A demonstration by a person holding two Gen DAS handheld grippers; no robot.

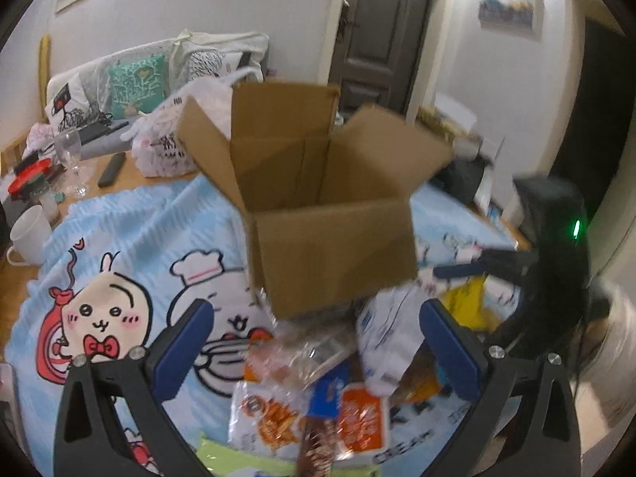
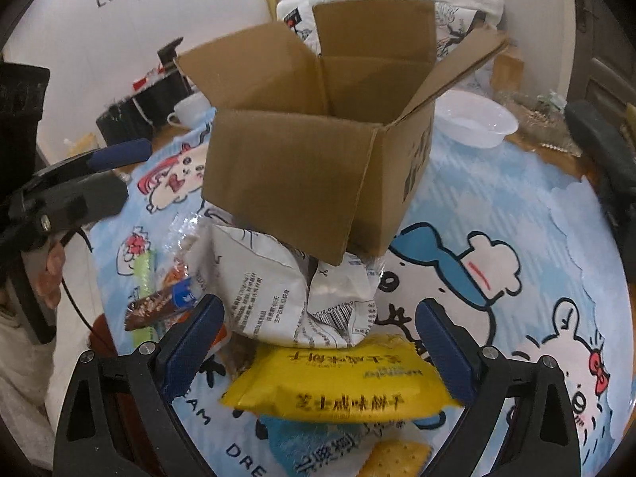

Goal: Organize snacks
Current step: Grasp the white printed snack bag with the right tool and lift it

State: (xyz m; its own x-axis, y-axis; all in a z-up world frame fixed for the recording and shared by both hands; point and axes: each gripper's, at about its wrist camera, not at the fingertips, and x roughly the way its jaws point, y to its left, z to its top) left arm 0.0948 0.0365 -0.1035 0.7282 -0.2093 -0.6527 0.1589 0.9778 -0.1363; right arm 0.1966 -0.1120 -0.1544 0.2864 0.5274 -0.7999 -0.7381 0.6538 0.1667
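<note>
Your right tool (image 2: 318,342) has its blue pads spread wide with nothing gripped. The yellow snack packet (image 2: 338,385) lies just below and between its fingers (image 2: 190,342), and neither pad presses on it. Touching that packet on the far side is a white snack bag (image 2: 294,298) with black print and a barcode, and the bag's far end runs under the near bottom corner of the cardboard box (image 2: 302,175). Nearest you in this view, a blue-and-white packet (image 2: 318,449) and a yellow cracker pack (image 2: 397,457) peek out from under the yellow one.

Your left tool (image 1: 314,349) is also spread wide and holds nothing. Between and below its pads (image 1: 187,346) lies the pile of snacks: an orange-and-white packet (image 1: 270,413), a second orange packet (image 1: 361,417), a dark brown bar (image 1: 314,453) and a clear wrapper (image 1: 302,353). The white bag sits toward the right pad.

The box stands open, all four flaps up, on the blue cartoon cloth (image 1: 139,238) that covers the middle of the desk (image 1: 131,175), just beyond the pile in both views. It looks empty as far as you can see in.

A white mug (image 1: 28,238) and a wine glass (image 1: 71,159) stand near the desk's left edge.
</note>
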